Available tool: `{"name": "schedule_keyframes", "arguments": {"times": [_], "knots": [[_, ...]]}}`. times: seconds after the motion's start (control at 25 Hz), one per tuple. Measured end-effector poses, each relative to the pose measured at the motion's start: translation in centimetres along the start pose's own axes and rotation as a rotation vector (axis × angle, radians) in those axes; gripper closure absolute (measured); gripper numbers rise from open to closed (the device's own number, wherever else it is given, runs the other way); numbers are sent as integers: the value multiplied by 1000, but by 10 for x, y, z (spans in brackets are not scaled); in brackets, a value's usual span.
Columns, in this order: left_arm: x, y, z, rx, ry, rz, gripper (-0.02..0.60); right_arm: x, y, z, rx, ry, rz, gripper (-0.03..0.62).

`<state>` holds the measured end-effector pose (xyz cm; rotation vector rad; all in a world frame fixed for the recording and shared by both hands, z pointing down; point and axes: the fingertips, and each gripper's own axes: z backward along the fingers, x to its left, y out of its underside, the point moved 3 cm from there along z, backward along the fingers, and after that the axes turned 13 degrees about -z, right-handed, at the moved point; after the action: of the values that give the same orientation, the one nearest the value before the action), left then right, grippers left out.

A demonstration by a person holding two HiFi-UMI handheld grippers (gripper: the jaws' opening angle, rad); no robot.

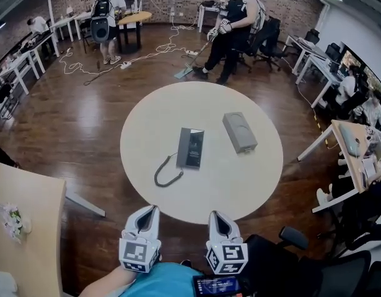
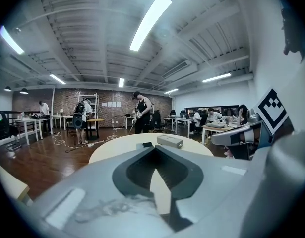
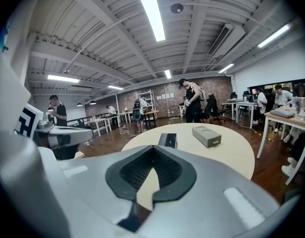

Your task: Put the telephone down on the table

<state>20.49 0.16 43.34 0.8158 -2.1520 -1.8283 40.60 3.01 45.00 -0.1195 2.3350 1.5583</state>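
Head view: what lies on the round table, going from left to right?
coiled cord → dark telephone → grey box

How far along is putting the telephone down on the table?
Looks done: the telephone lies flat on the round table, its cord curled beside it, next to a grey box. In hand: nothing; the left gripper and right gripper are both shut and empty, short of the table's near edge. Left: nothing that I can see.
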Motion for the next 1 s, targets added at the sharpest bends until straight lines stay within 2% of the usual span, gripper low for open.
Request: {"name": "schedule_keyframes", "arguments": {"times": [0.32, 0.56, 0.76, 1.0], "knots": [[75, -2, -43, -78, 49, 4, 569, 36, -28, -60, -33, 71, 52, 602], [119, 5, -57, -106, 78, 25, 569, 53, -41, -96, -51, 127, 66, 602], [144, -1, -76, -126, 88, 16, 569, 51, -58, -117, -77, 163, 78, 602], [147, -7, -112, -129, 81, 20, 569, 34, -67, -144, -61, 162, 99, 602]]}}
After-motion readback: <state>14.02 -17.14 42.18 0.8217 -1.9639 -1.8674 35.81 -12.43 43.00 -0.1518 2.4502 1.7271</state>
